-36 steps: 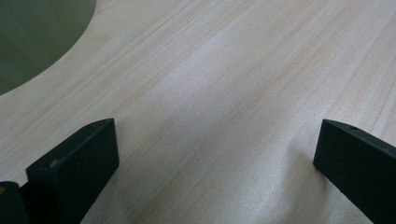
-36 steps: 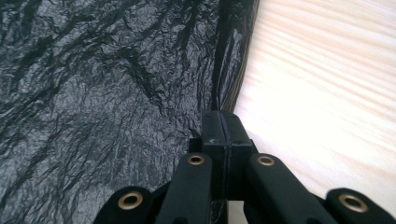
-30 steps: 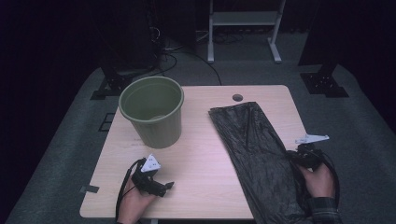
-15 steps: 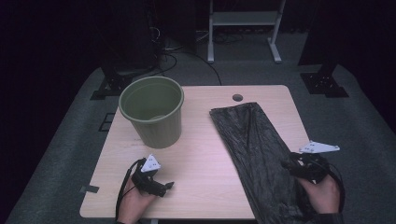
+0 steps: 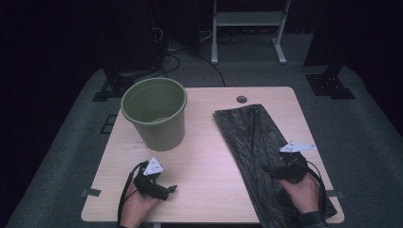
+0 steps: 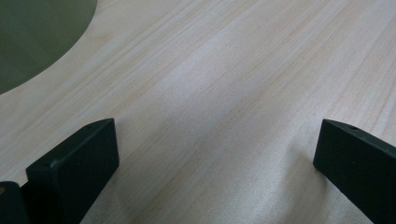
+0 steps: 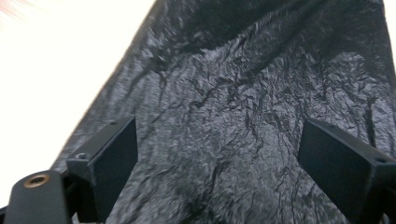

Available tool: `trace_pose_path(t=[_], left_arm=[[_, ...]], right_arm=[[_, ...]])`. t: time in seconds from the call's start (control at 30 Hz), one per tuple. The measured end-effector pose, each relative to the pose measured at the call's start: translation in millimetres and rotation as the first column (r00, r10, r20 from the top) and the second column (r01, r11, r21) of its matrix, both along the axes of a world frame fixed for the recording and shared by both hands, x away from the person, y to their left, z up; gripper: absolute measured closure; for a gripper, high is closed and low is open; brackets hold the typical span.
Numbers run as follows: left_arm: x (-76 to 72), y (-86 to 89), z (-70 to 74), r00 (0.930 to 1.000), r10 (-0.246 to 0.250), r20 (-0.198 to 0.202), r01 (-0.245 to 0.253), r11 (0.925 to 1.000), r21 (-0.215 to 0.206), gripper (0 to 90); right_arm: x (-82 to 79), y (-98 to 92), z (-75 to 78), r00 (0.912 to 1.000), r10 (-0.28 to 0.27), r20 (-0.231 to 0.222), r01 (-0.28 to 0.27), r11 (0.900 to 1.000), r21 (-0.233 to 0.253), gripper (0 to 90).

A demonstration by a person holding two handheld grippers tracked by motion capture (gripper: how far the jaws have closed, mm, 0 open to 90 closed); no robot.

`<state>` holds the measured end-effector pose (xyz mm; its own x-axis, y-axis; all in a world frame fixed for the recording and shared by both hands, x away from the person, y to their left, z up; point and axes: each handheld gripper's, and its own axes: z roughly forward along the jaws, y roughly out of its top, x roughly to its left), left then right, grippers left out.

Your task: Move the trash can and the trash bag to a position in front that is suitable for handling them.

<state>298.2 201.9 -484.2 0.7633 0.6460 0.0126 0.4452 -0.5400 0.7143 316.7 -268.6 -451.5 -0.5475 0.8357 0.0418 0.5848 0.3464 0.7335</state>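
Dark carpet and a white-framed stand (image 5: 247, 28) are seen beyond the pale wooden tabletop (image 5: 204, 156). On the tabletop, 2 things are laid out: a green bucket (image 5: 154, 114) is stood upright toward the far left corner, and a black plastic bag (image 5: 261, 152) is spread flat along the right side, running from near the far edge to the near edge, with its near end draped over it. The right gripper (image 5: 281, 167) is held low over the near part of the bag, close to the right edge; in the right gripper view its jaws are spread wide with crinkled black plastic (image 7: 224, 121) between them, nothing being clamped. The left gripper (image 5: 167, 189) is rested near the near left corner, well apart from the bag; its jaws are opened wide over bare wood (image 6: 224, 93), and the bucket's wall (image 6: 37, 32) is seen just beyond them.
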Motion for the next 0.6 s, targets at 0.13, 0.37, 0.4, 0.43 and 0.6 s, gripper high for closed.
trace_pose_path(t=[0.13,0.37,0.4,0.43,0.6], left_arm=[[0.0,0.0,0.0,1.0000,0.001,0.000,-0.001,1.0000,0.000,0.0],[-0.3,0.0,0.1,1.0000,0.002,0.000,-0.002,1.0000,0.000,0.0],[-0.6,-0.1,0.0,1.0000,0.005,-0.001,-0.005,1.0000,-0.002,0.0],[-0.8,0.1,0.0,1.0000,0.005,-0.001,-0.005,1.0000,-0.003,0.0],[-1.6,1.4,0.5,1.0000,0.004,-0.009,-0.004,0.9999,-0.014,0.0]], right_arm=[[8.7,1.3,-14.4,0.9999,-0.012,-0.011,0.012,1.000,-0.028,9.8],[13.8,2.5,-28.5,0.9992,-0.008,-0.038,0.007,0.999,-0.045,9.8],[13.9,3.1,-29.3,0.9993,-0.007,-0.037,0.005,0.999,-0.050,9.9],[13.7,4.7,-31.3,0.9997,0.001,-0.026,-0.002,0.998,-0.058,9.9],[12.7,4.1,-33.7,1.0000,0.007,-0.003,-0.007,0.999,-0.041,9.8]])
